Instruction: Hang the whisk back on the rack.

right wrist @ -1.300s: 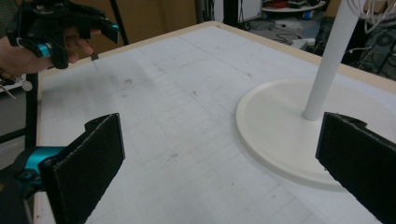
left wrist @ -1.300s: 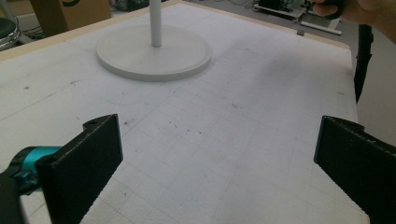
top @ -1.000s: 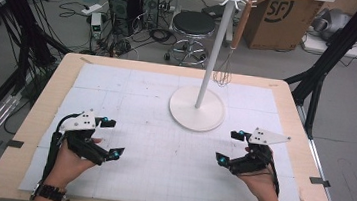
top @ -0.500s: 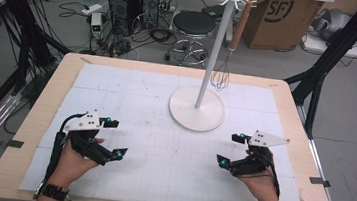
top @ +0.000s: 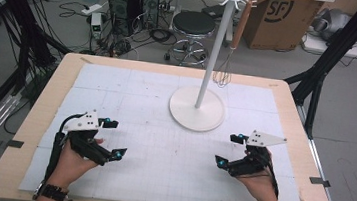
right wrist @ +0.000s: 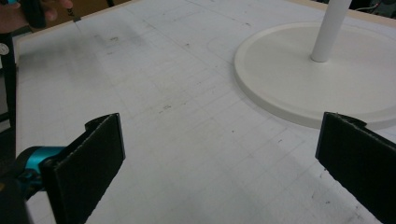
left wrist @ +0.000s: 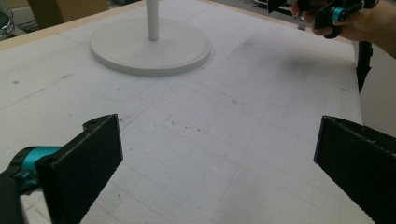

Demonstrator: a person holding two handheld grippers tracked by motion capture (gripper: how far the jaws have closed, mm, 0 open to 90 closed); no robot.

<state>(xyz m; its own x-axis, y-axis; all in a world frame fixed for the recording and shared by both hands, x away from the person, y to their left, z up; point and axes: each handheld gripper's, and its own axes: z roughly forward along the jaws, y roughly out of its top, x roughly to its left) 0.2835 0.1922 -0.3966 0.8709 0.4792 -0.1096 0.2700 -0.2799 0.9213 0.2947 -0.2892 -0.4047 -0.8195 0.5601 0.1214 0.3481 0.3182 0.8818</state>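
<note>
1. The white metal stand with a round disc base and a thin upright pole (top: 197,107) sits on the white gridded mat (top: 158,179) that covers the wooden table (top: 40,106), toward the far side and a little right of centre.
2. A wire whisk with a wooden handle (top: 234,41) hangs from a hook at the top of the stand, its wire head just beside the pole and above the far rim of the base.
3. The left gripper (top: 112,139) rests low over the mat, well to the near left of the stand's base; its jaws are spread wide with nothing between them.
4. The right gripper (top: 229,150) lies to the near right of the base, closer to it than the left one; its jaws too are wide apart and grip nothing.
</note>
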